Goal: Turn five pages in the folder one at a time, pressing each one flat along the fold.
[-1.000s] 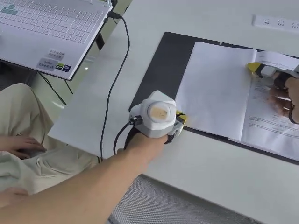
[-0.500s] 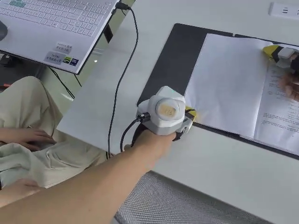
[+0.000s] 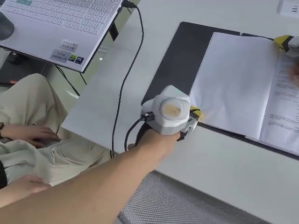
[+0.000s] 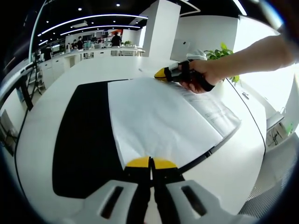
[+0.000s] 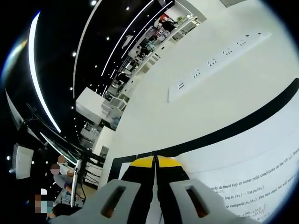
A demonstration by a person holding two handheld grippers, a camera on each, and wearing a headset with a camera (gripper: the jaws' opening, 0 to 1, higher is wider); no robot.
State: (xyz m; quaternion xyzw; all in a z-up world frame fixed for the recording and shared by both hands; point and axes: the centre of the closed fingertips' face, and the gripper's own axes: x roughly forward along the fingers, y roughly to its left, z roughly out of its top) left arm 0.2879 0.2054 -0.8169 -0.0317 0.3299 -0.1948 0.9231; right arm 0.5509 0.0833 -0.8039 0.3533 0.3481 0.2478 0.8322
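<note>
Right hand-held gripper (image 3: 282, 42) has crept up the fold since a second ago. It was a bit below the turned page's top corner, and now it sits just beside that corner, near the top edge of the folder (image 3: 174, 60). Most of the other shift in the head view is just the headset swinging, so the laptop (image 3: 56, 23) and the black cable (image 3: 122, 93) plugged into it only look moved. Left hand-held gripper (image 3: 194, 114) is parked where it was, at the near corner of the blank page (image 3: 233, 79).

Folder lies open on the white table (image 3: 224, 177) with its black cover flat. The blank page is turned over to the left side and a printed page (image 3: 286, 102) is on the right.

Left one's jaws are closed, yellow tips together right at the page's corner — can't tell if any paper is pinched between them. Right one's jaws are clenched together too, tips down on the printed page by the fold. The folder's black edge is just beyond them, and a power strip (image 5: 219, 53) sits further off on the table. From the left gripper view you can see a hand (image 4: 201, 77) wrapped round the right one at the far end of the fold.
</note>
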